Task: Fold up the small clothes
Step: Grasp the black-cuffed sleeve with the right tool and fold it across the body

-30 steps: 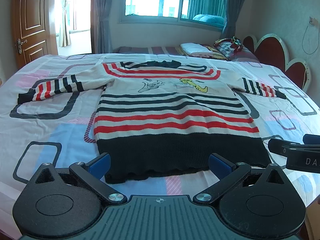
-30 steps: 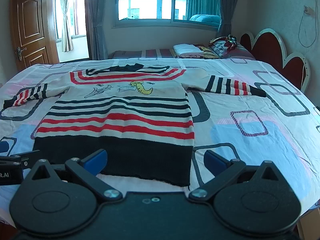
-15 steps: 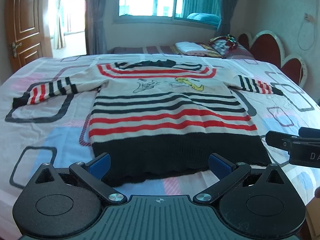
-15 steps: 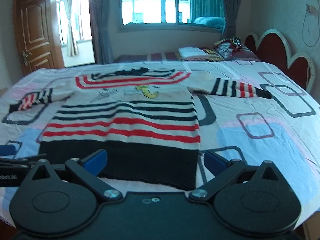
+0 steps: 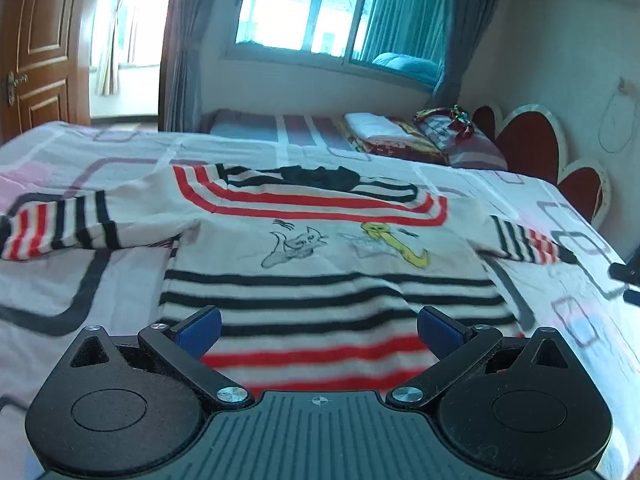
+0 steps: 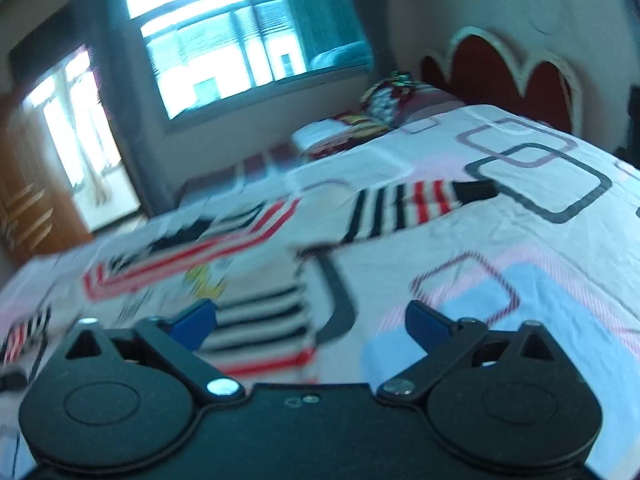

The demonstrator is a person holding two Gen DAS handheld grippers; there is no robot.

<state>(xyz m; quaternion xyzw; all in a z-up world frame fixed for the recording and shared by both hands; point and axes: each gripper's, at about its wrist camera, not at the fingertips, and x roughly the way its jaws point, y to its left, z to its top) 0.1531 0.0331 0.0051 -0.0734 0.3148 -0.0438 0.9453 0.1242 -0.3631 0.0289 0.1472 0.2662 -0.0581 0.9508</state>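
A small striped sweater (image 5: 320, 248) lies flat on the bed, cream with red and black stripes and cartoon figures on the chest. Both sleeves are spread out to the sides. My left gripper (image 5: 319, 325) hovers open over the striped body with nothing between its blue pads. My right gripper (image 6: 311, 322) sits over the sweater's right edge (image 6: 264, 312), tilted, its jaws closing with nothing pinched between them. The right sleeve (image 6: 404, 206) stretches out ahead of it. The right gripper's tip (image 5: 626, 274) shows at the left wrist view's right border.
The bed sheet (image 5: 52, 272) is white with pink, blue and dark square outlines. Folded bedding and pillows (image 5: 424, 136) lie at the far end by a red scalloped headboard (image 5: 528, 144). A wooden door (image 5: 36, 44) stands at far left and a window (image 5: 340, 16) behind.
Both grippers have moved forward over the sweater, past its black hem, toward the chest. The right gripper has rolled, tilting its view, and its jaws have narrowed a little.
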